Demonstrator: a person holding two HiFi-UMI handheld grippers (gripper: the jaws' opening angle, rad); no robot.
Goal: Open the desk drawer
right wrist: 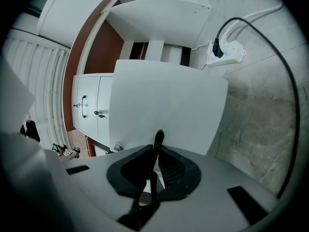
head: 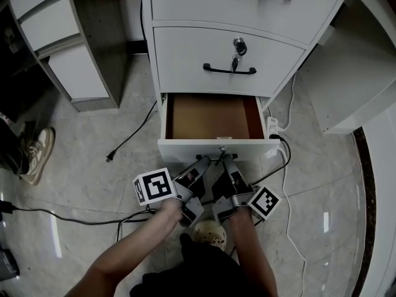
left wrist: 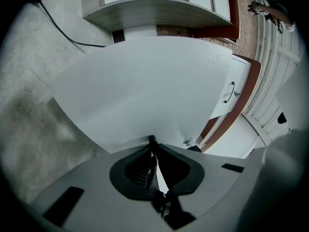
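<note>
The bottom drawer (head: 210, 117) of the white desk unit stands pulled out, its brown inside bare. Its white front (head: 185, 150) faces me and fills the left gripper view (left wrist: 145, 91) and the right gripper view (right wrist: 169, 100). A thin black handle (head: 219, 159) sits on that front. My left gripper (head: 208, 161) and right gripper (head: 226, 161) meet at it side by side, both pointing level. In each gripper view the jaws are closed on the handle's black bar: the left gripper (left wrist: 153, 142), the right gripper (right wrist: 158, 139).
Above the open drawer is a shut middle drawer with a black handle (head: 229, 71) and a key in its lock (head: 239, 45). A white power strip (head: 272, 127) (right wrist: 227, 52) with cables lies on the tiled floor at the right. A grey cabinet (head: 68, 42) and a shoe (head: 37, 153) are at the left.
</note>
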